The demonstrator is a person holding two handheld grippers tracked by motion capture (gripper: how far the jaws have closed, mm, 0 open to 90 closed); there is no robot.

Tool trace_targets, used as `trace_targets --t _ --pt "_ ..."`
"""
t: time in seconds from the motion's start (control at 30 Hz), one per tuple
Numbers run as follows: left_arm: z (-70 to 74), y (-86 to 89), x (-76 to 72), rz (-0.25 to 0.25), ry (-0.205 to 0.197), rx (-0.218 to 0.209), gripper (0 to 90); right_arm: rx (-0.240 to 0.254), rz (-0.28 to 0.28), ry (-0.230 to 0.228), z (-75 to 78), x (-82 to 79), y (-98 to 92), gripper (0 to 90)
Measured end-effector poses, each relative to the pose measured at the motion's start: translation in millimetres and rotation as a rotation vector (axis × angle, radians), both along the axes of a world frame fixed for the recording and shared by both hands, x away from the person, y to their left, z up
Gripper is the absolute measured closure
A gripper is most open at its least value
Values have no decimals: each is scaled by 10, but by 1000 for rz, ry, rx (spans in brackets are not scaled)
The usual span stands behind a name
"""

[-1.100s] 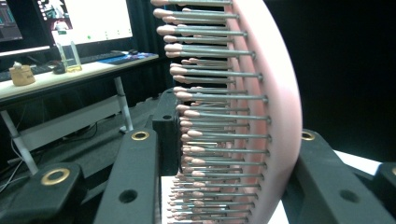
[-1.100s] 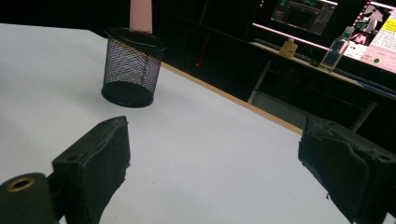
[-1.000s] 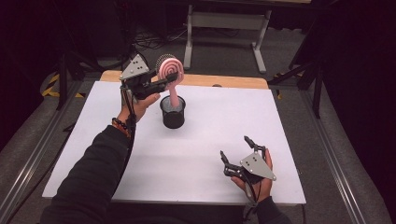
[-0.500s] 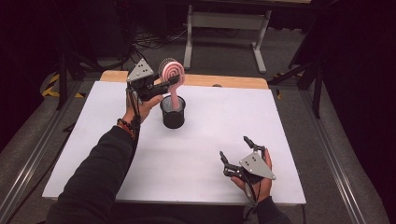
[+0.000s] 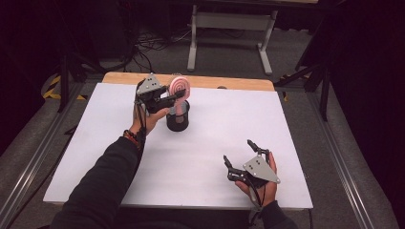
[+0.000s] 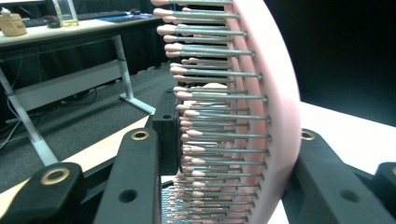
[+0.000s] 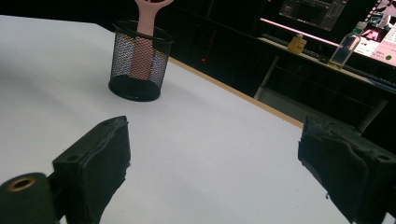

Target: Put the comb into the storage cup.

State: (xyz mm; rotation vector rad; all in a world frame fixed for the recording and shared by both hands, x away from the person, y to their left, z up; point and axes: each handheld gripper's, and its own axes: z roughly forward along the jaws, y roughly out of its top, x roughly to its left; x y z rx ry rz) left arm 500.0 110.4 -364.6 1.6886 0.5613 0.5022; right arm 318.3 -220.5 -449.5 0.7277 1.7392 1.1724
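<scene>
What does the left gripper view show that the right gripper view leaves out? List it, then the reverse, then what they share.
Left gripper view alone: the pink hairbrush's bristle side up close, pins with pink tips, clamped between the left tool's black jaws.

Right gripper view alone: the black mesh cup standing on the table with the brush's handle inside it, and the right tool's jaws wide apart with nothing between them.

Shared: the pink hairbrush, the white table with its wooden edge, and desks in the dark background.
</scene>
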Motion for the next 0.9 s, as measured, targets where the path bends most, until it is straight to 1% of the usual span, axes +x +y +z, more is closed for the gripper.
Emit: trace_targets --t 0.17,0.3,0.47,0.53,0.6,0.73,0.9 --pt "-38 8 0 3 12 0 625 -4 4 3 -7 1 8 99" --pt "-86 10 2 3 24 -17 625 -3 7 7 -11 4 10 98" --pt "-153 7 -1 -2 33 -20 625 -1 15 8 -12 5 8 97" --pt "-162 12 -10 6 41 -32 625 7 23 9 -12 1 10 96" --pt "-167 16 -4 6 42 -37 624 1 26 8 -11 -3 19 96" --pt "-169 29 6 10 41 -38 619 -6 27 16 -18 6 24 96" --pt "-177 68 29 48 43 -44 610 -7 29 23 -28 13 32 95"
